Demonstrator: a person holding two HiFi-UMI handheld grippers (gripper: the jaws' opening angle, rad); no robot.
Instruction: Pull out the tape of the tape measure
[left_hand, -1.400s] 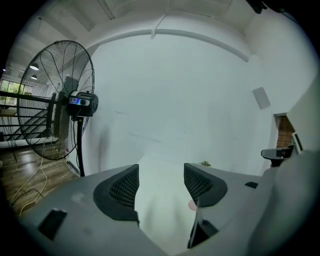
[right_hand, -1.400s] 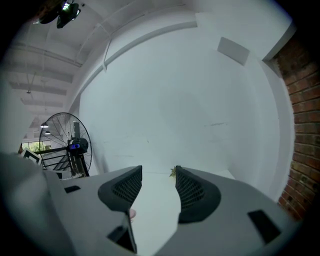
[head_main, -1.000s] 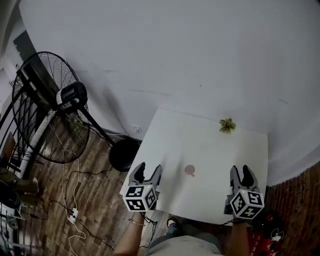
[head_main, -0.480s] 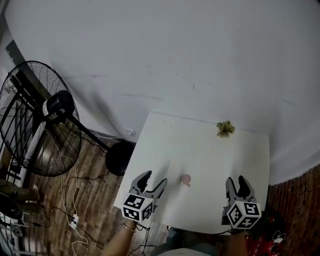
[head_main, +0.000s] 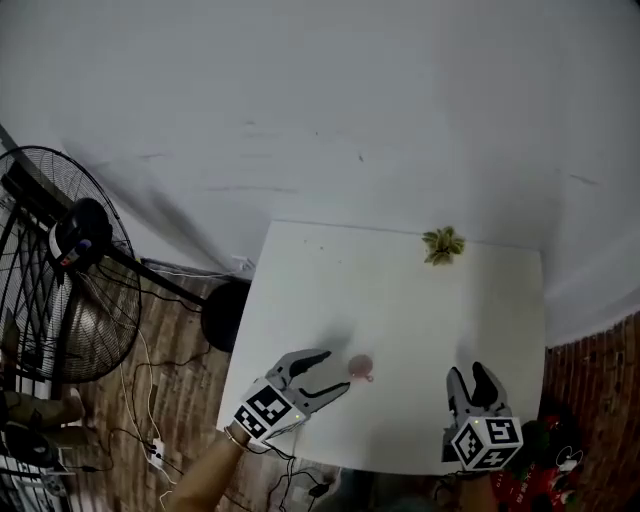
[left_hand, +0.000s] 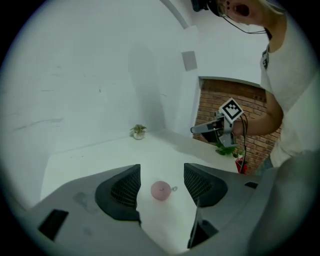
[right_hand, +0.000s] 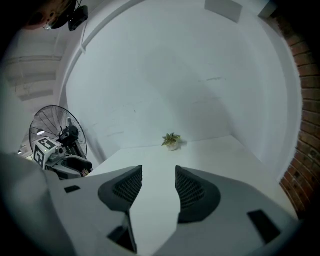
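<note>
A small round pink tape measure (head_main: 359, 367) (left_hand: 160, 190) with a little metal tab on its right lies on the white table (head_main: 400, 290). My left gripper (head_main: 323, 374) (left_hand: 161, 185) is open and turned toward it; the tape measure sits between and just ahead of the jaw tips, untouched. My right gripper (head_main: 472, 384) (right_hand: 154, 185) is open and empty near the table's front right edge, pointing at the far wall. In the left gripper view the right gripper (left_hand: 220, 125) shows at the right.
A small potted plant (head_main: 439, 244) (right_hand: 171, 140) (left_hand: 138, 131) stands at the table's far edge by the white wall. A standing fan (head_main: 60, 270) and cables (head_main: 150, 400) are on the wooden floor at the left. A brick wall (left_hand: 250, 125) is at the right.
My left gripper has swung to the right and now points at the tape measure from close by. The head view has shifted; the right gripper has barely moved.
</note>
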